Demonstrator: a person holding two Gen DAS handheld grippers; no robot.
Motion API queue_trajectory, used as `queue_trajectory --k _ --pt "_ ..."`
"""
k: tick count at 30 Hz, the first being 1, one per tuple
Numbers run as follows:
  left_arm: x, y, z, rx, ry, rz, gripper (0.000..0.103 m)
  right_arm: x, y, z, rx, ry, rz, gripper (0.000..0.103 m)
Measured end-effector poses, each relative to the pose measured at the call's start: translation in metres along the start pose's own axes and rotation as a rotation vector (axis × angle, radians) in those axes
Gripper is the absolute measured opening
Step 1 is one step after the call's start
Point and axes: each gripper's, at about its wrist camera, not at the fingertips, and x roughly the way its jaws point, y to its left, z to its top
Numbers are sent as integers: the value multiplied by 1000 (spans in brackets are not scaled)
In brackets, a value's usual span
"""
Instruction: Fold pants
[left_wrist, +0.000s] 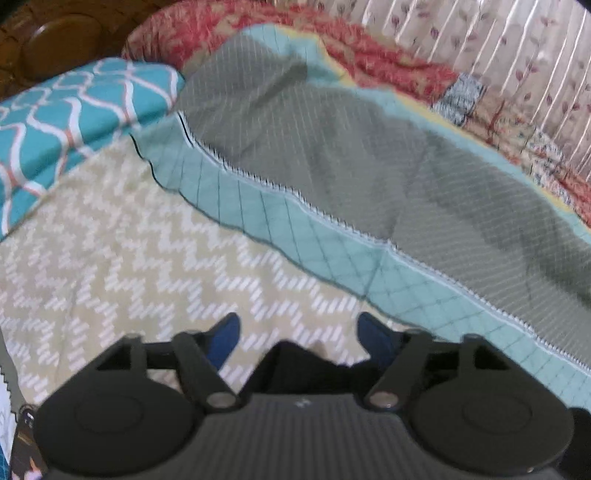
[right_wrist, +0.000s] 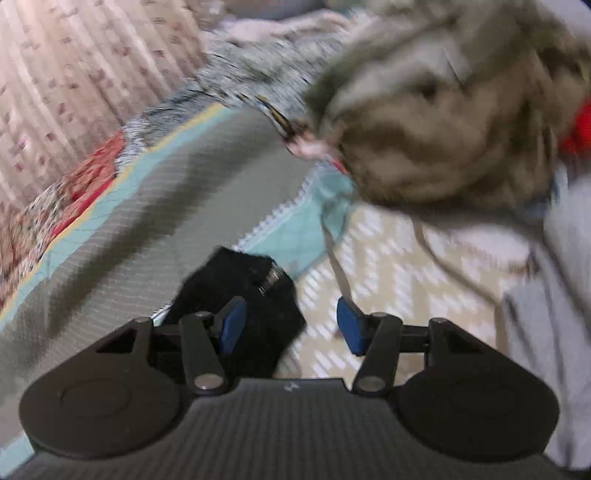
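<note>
A grey-green cloth (left_wrist: 351, 147) with a fine diagonal weave and a stitched edge, seemingly the pants, lies spread over a teal quilted mat (left_wrist: 295, 229). It lies beyond my left gripper and to its right. My left gripper (left_wrist: 298, 321) is open over the beige zigzag bedspread (left_wrist: 129, 258), with nothing between its blue pads. The right wrist view shows the same cloth (right_wrist: 147, 221) at the left. My right gripper (right_wrist: 290, 310) is open; a black object with a metal band (right_wrist: 258, 295) lies by its left pad, clear of the right pad. A blurred mottled brown bundle (right_wrist: 443, 129) with hanging cords fills the upper right.
A teal lattice-print pillow (left_wrist: 74, 122) lies at the left. A red patterned quilt (left_wrist: 388, 62) borders the mat's far side, with a flowered curtain (left_wrist: 498, 55) behind it. Dark wooden furniture (left_wrist: 55, 40) stands at the top left. Pale grey cloth (right_wrist: 554, 314) hangs at the right.
</note>
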Motion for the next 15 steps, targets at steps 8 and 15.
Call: queue_trajectory --k 8,15 --pt "-7 -22 -11 85 -11 -16 80 24 40 -9 -145 -32 -111 60" --pt "-4 -32 -8 103 -11 -27 77 39 50 -21 -336 74 -97 33"
